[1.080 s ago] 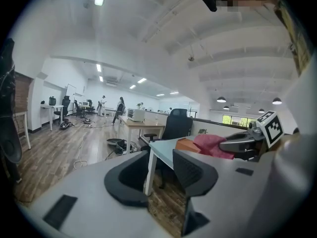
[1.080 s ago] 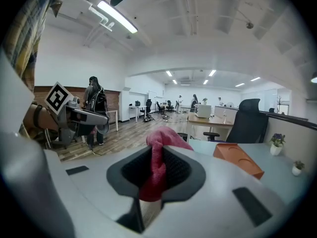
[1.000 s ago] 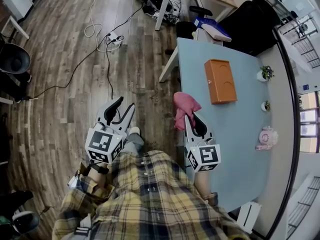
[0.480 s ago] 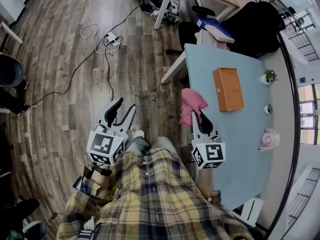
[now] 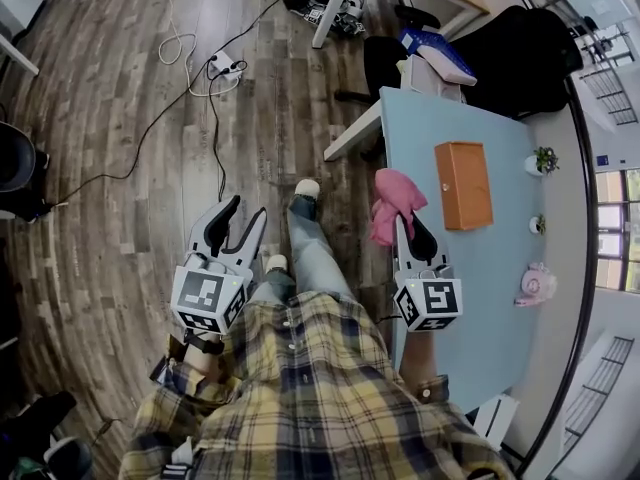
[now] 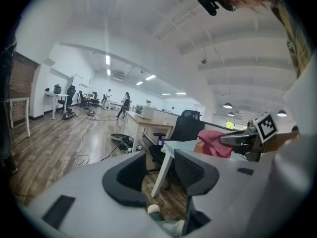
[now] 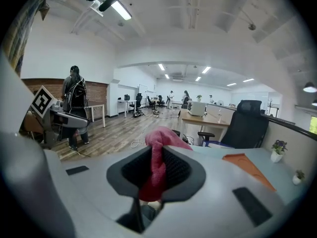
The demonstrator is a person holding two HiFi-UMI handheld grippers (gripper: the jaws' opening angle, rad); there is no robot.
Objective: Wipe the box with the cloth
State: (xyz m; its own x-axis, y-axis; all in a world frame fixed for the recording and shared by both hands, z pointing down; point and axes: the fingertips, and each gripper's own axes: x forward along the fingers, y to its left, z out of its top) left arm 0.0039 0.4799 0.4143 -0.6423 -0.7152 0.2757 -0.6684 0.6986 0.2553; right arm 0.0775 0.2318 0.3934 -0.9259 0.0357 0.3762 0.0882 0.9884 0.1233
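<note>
**Item 1 – cloth** (image 5: 396, 204). Pink, bunched. My right gripper (image 5: 411, 230) is clenched on it: in the right gripper view a fold is pinched between the pads and the loose end hangs below them. From the head view, the bulk of it sits at 11 o'clock of the jaw tips, over the near-left edge of the table (image 5: 420, 133).

**Item 2 – box** (image 5: 463, 184). Orange, long and flat, lying on the table top. It is at about 1 o'clock from the right gripper's tips, apart from the cloth, with bare table between the two. Nothing touches it.

**Item 3 – left gripper** (image 5: 246, 212). Released. Its jaws have just been opening and nothing is between them. It hangs over the floor (image 5: 130, 98) at 9 o'clock of the right gripper, well apart from the table, and has no part in the work at hand.

**Status – task.** Cloth pick-up is done and the grip looks firm. I judge the wiping itself not yet begun, as the cloth has no contact with the box.

**Left to do:**
- Carry the cloth toward 1 o'clock.
- Lower it onto the box top.
- Stroke along the box's length.

The box is loose on a smooth top, so I expect it may slide under the wipe. The free left gripper could steady it.
</note>
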